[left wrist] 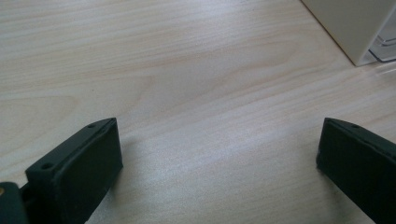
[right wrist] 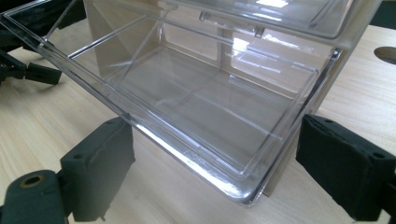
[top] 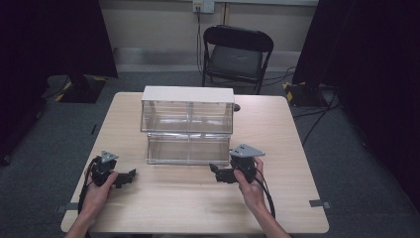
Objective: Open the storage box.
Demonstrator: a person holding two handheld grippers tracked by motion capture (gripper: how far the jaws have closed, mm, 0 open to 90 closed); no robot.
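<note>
Left gripper (top: 130, 174) rests released on the table (top: 198, 208), well left of the pulled-out lower drawer (top: 188, 148). Right gripper (top: 214, 168), jaws spread and empty, sits just beside the drawer's right front corner, nearer.

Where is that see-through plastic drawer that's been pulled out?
In the high view, the clear plastic drawer sticks out from the bottom of the white-topped cabinet at the middle of the wooden table; its front corner sits just ahead of the right claw.
</note>
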